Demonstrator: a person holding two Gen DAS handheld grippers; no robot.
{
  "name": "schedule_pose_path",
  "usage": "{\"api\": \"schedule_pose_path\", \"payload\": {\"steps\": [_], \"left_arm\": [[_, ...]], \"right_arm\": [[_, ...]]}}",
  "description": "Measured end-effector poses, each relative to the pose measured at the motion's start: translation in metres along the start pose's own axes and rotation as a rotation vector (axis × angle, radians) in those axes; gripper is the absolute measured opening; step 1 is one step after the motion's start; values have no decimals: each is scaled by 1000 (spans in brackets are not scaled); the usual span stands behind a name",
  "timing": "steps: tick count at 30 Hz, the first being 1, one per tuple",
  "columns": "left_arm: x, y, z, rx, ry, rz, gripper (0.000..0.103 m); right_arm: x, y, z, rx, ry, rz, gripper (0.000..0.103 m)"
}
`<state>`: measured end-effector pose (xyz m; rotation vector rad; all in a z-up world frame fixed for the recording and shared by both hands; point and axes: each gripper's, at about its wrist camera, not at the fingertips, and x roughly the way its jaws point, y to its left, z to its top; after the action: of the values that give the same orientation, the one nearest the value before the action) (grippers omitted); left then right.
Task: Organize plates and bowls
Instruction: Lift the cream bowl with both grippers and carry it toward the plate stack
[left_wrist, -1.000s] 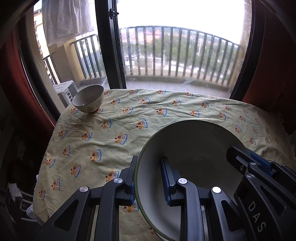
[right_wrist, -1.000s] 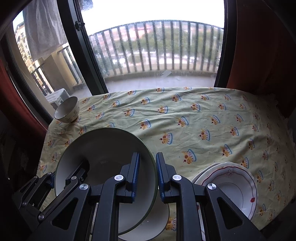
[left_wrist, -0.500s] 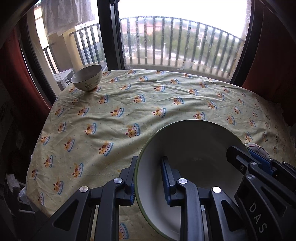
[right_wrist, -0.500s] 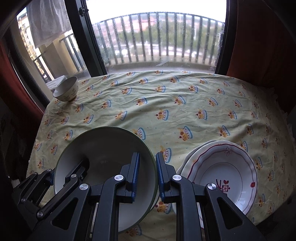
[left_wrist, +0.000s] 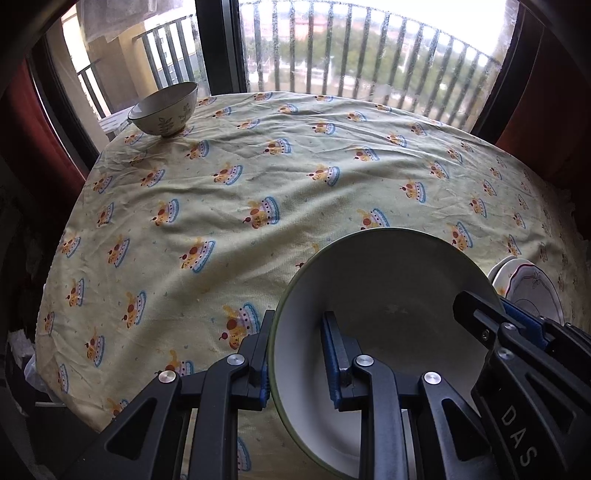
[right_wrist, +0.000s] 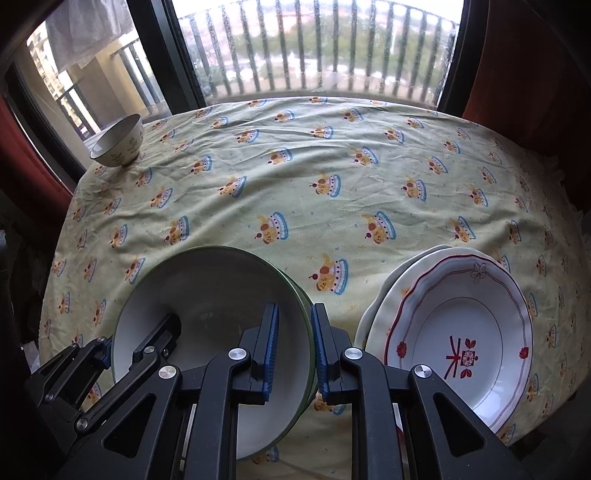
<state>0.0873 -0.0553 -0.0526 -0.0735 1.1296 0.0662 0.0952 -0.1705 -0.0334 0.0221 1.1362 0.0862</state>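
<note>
Both claws are clenched on opposite sides of the rim of one large green-rimmed white ceramic bowl (right_wrist: 207, 314): the left claw (left_wrist: 297, 360) on its left side, the right claw (right_wrist: 293, 347) on its right. The bowl hangs near the tabletop's (right_wrist: 332, 155) near edge, seemingly over a second like bowl. Just beside it, the red-patterned white plate (right_wrist: 469, 332) already lies stacked on a cream plate (right_wrist: 380, 306). The small leaf-patterned bowl (right_wrist: 118, 142) at the far left corner looks untouched.

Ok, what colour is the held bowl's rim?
Green, around a white inside; the big bowl shows it best in the right wrist view.
</note>
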Motion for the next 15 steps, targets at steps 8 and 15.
{"api": "schedule_pose_path", "payload": {"steps": [8,15], "left_arm": [[12,-10,-2,48,37,-2,22],[15,-9,-4,38,39,6,25]], "right_arm": [[9,-3,-3,-12,-4,-60,22],[13,-4,-5,-19,4,-46,25]]}}
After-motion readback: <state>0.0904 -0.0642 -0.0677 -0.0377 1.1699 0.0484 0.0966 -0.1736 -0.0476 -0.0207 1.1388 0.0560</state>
